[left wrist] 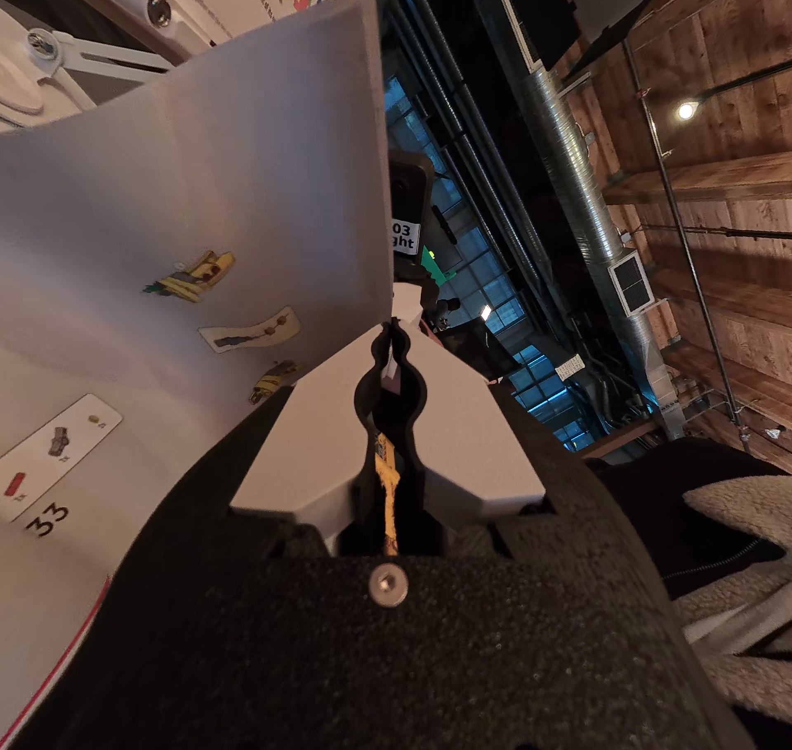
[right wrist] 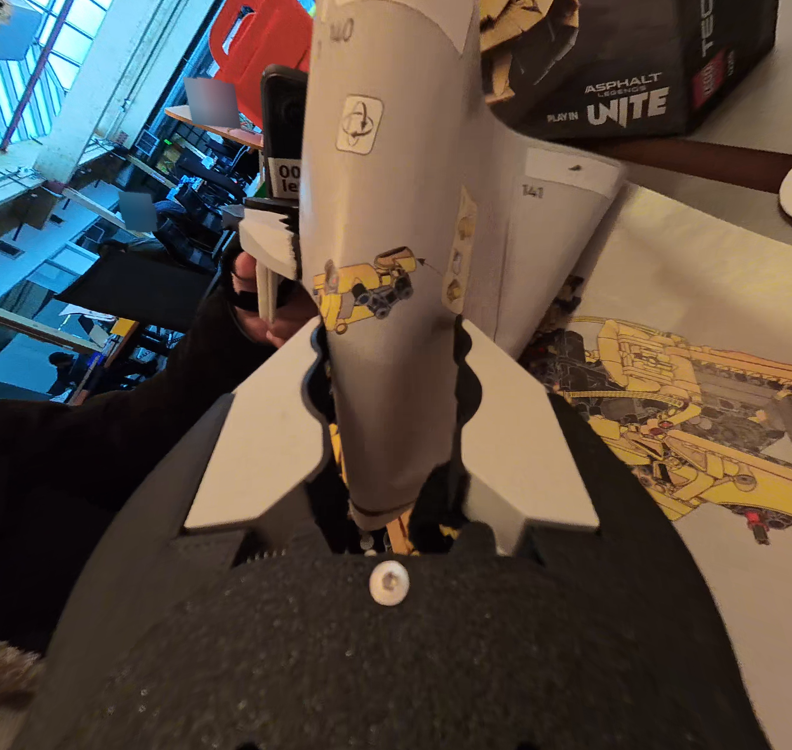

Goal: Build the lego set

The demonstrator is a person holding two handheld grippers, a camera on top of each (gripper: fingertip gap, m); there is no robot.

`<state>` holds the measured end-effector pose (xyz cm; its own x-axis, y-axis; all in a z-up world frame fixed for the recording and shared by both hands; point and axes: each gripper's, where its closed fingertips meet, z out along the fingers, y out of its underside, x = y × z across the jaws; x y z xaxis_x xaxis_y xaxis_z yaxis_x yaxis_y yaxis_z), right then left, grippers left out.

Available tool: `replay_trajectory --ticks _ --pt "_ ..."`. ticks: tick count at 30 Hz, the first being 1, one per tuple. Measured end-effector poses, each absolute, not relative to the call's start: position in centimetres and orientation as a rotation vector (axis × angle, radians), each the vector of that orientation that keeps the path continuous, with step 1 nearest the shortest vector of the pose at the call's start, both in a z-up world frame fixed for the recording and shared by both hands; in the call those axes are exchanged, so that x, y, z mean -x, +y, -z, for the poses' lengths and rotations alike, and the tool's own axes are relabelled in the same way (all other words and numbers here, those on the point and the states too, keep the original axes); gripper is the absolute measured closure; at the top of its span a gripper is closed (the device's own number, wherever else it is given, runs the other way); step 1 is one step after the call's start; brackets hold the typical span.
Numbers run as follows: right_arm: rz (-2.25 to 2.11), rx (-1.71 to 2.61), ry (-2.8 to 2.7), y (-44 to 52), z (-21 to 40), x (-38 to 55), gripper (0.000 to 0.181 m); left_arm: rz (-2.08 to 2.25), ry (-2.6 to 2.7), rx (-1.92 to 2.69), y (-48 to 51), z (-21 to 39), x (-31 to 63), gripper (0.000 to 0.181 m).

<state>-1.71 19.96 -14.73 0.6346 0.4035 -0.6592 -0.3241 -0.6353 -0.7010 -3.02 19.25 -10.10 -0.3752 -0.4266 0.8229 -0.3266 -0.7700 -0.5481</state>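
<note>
Two grippers hold the booklet (right wrist: 385, 224) upright between them. The left gripper (left wrist: 391, 331) is clenched on a page edge, tilted upward; the right gripper (right wrist: 390, 344) stands spread around curled pages, seemingly not pinching them.

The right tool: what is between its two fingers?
In the right wrist view, curled pages of the instruction booklet pass between the fingers of the right tool. The fingers stand apart around them.

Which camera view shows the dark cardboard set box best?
The right wrist view: the dark cardboard set box stands on the table at upper right, beyond the instruction booklet. The left wrist view does not show it.
</note>
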Motion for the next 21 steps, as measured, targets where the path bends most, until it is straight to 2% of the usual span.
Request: replay_trajectory --ticks 8,12,15,18,21 --pt "-1.095 1.949 -0.027 19.6 14.1 0.4 0.131 2.322 1.012 1.726 19.8 10.5 2.9 0.181" --pt "-0.971 2.02 0.055 19.2 15.3 -2.8 0.129 2.203 1.042 1.811 21.3 11.3 4.0 0.181" --pt "-0.638 2.202 0.11 17.7 17.3 -7.6 0.121 1.855 1.116 2.0 25.2 14.0 7.2 0.181" --pt "-0.123 2.368 -0.024 15.3 17.4 -12.1 0.121 1.481 1.07 2.148 30.6 16.1 12.4 0.181" --pt "-0.168 2.359 -0.267 15.5 17.7 -8.7 0.137 1.175 0.974 2.245 34.8 17.4 17.3 0.181"
